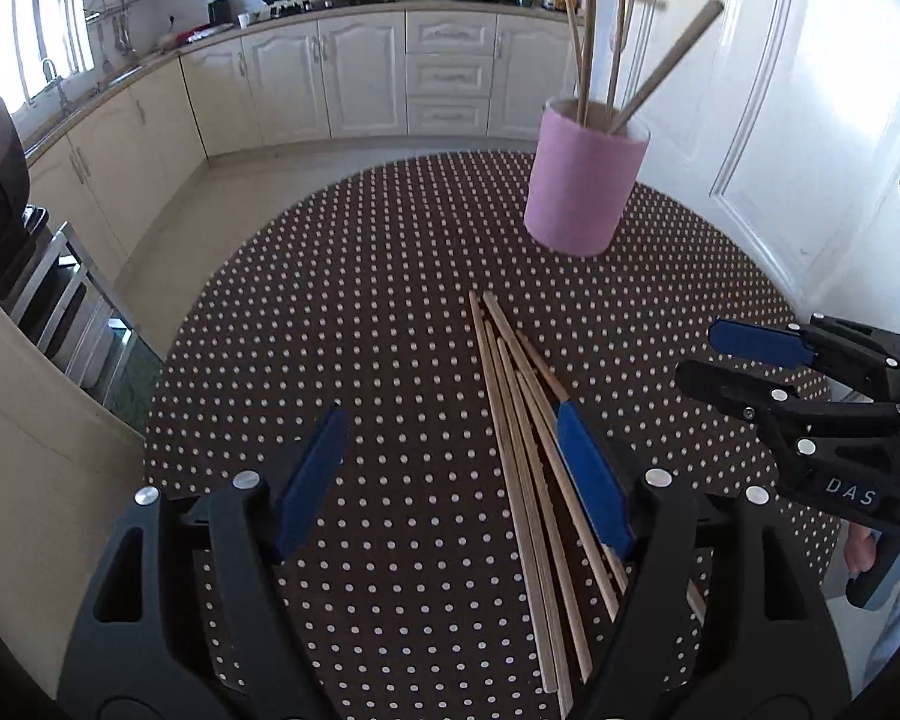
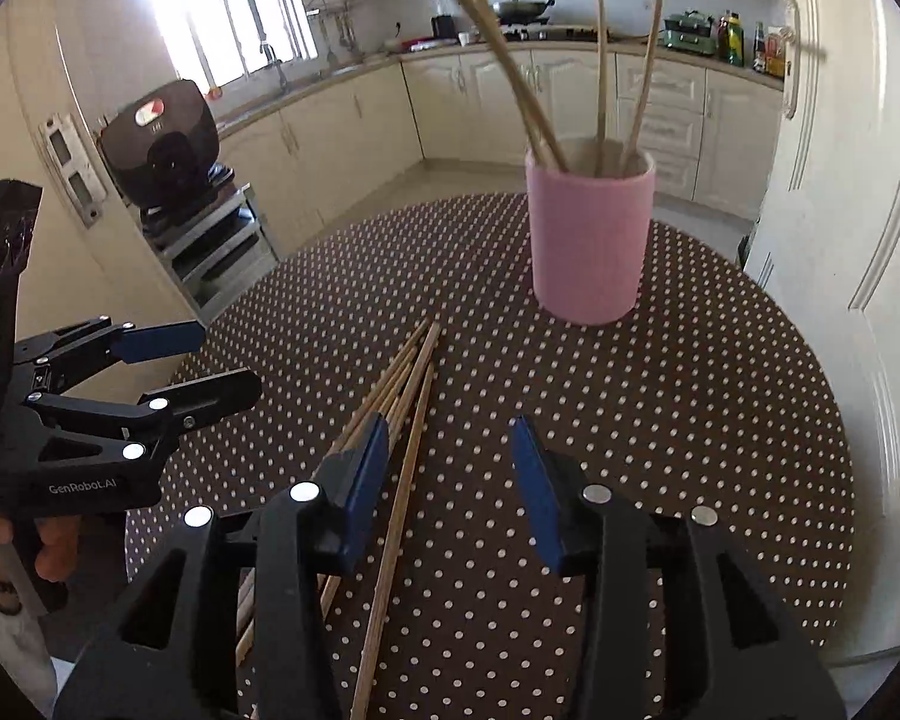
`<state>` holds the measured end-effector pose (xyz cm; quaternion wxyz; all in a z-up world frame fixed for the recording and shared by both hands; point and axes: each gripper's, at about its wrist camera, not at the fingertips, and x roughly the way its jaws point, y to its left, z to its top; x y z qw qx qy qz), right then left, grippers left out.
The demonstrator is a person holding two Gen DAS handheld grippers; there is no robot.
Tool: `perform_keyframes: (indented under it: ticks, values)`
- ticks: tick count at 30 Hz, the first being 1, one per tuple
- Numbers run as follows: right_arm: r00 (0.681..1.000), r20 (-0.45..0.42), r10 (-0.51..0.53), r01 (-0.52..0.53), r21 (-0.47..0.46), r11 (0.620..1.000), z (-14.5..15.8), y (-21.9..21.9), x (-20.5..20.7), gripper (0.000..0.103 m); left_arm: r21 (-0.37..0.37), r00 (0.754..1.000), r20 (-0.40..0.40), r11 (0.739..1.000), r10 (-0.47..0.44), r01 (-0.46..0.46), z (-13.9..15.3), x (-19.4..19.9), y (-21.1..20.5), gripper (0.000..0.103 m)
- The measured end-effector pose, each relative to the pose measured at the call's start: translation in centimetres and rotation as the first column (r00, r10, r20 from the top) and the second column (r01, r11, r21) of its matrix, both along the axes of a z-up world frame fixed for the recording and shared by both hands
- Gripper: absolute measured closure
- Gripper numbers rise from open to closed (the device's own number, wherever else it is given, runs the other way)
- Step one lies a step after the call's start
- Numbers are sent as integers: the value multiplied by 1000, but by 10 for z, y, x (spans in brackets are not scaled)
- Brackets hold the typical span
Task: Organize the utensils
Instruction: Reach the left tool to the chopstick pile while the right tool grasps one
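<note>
Both grippers, jaws apart and empty, are hovering over the brown polka-dotted surface [image 1: 354,324]. Loose wooden chopsticks [image 1: 519,420] are lying lengthwise, pointing toward the pink cylindrical holder [image 1: 582,186] at upper right, nearest the left gripper [image 1: 450,468]; the right gripper [image 2: 450,480] is flanking them.

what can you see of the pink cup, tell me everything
The pink cup is a plain, matte cylinder with straight walls, an open top and a paler inside. It stands upright on the brown, white-dotted tablecloth, towards the far side of the table, beyond the loose chopsticks lying flat, and apart from them. Several wooden chopsticks stand in it, leaning against its rim in different directions. Nothing else touches it.
</note>
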<state>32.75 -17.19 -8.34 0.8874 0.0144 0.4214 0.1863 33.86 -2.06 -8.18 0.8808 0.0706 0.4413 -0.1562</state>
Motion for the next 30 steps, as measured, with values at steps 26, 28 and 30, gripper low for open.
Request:
perform_keyframes:
  ticks: [26, 28, 30]
  values:
    - [989, -143, 42, -40, 20, 999, -35, 9, 18, 61, 86, 985, -167, 996, 34, -20, -53, 50, -23, 43]
    - [987, -154, 52, -50, 14, 999, -36, 13, 22, 61, 115, 984, -170, 993, 59, -40, -56, 59, -23, 51]
    - [985, -162, 59, -61, -3, 998, -37, 18, 25, 61, 102, 982, -182, 994, 54, -36, -56, 66, -24, 58]
